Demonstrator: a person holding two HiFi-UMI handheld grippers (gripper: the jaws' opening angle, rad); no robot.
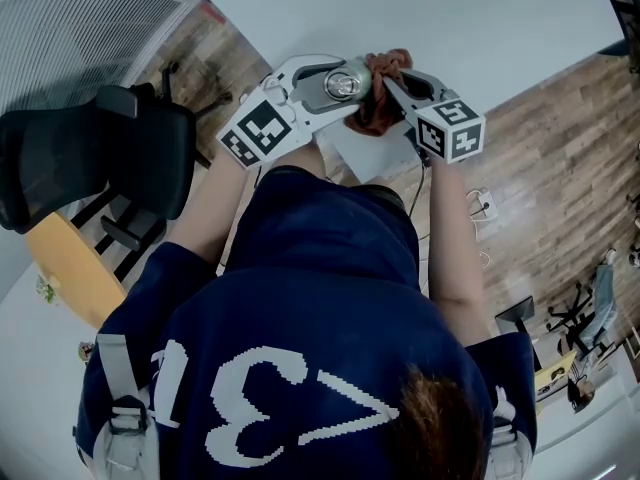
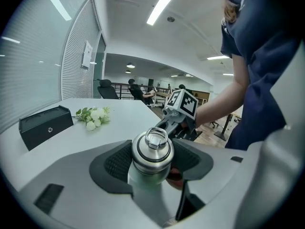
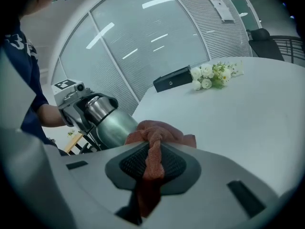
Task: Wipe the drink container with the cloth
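A steel drink bottle (image 2: pixel 150 161) with a ringed cap is clamped between the jaws of my left gripper (image 2: pixel 151 163), lifted above the white table (image 2: pixel 114 120). In the head view the bottle (image 1: pixel 343 85) shows cap-up between both grippers. My right gripper (image 3: pixel 152 162) is shut on a rust-orange cloth (image 3: pixel 155 142), whose bunched end presses against the bottle's side (image 3: pixel 112 123). The cloth (image 1: pixel 380 103) hangs at the bottle's right in the head view. From the left gripper view the right gripper (image 2: pixel 181 120) sits just behind the bottle.
A black box (image 3: pixel 172 79) and a small bunch of white flowers (image 3: pixel 214 73) lie on the far part of the table. A black office chair (image 1: pixel 90 158) stands at the left. Wooden floor (image 1: pixel 560 178) shows beyond the table edge.
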